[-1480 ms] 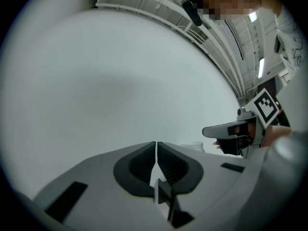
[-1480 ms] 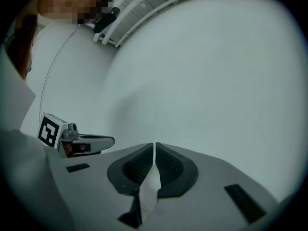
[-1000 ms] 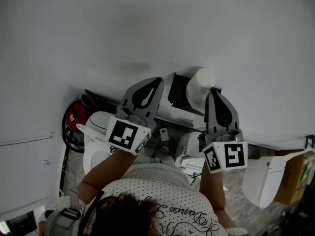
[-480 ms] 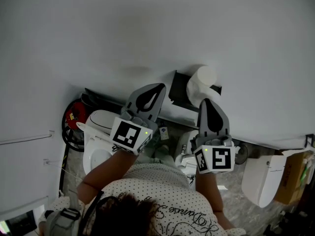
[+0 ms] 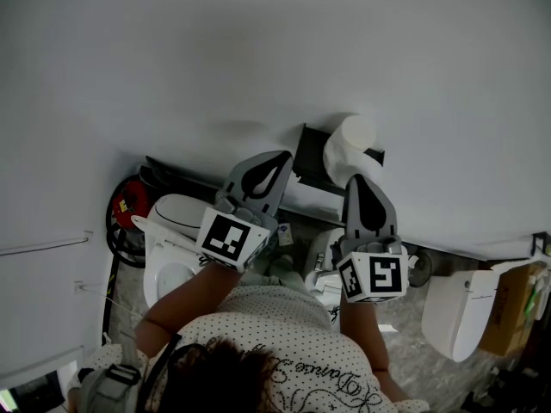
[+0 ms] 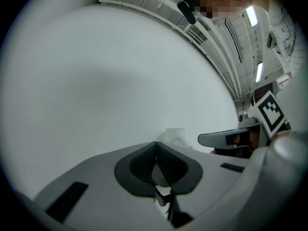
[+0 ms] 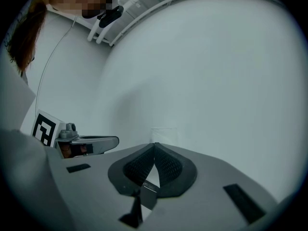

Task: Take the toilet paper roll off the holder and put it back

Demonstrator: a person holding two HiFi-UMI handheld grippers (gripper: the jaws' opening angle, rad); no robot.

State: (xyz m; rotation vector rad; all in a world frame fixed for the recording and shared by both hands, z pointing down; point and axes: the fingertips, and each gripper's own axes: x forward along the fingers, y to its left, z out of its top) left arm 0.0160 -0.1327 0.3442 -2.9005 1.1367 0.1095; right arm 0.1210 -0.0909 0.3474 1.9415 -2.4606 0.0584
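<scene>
Pale wall point(image 5: 258, 50) stands ahead of both jaws and fills most of each gripper view. Both arms reach forward, grippers level, side by side and apart.

Left gripper point(image 5: 281, 157): jaws together, nothing between them; tip just left of the holder point(image 5: 308, 151).

Right gripper point(image 5: 357, 179): jaws together, empty; tip just below the roll point(image 5: 349, 143). Can't tell if it touches.

The dark holder on the wall carries the white roll at its right end, just beyond the right jaws.

In the gripper views the roll is only a faint pale block past the closed tips. How it sits on the holder can't be made out.
</scene>
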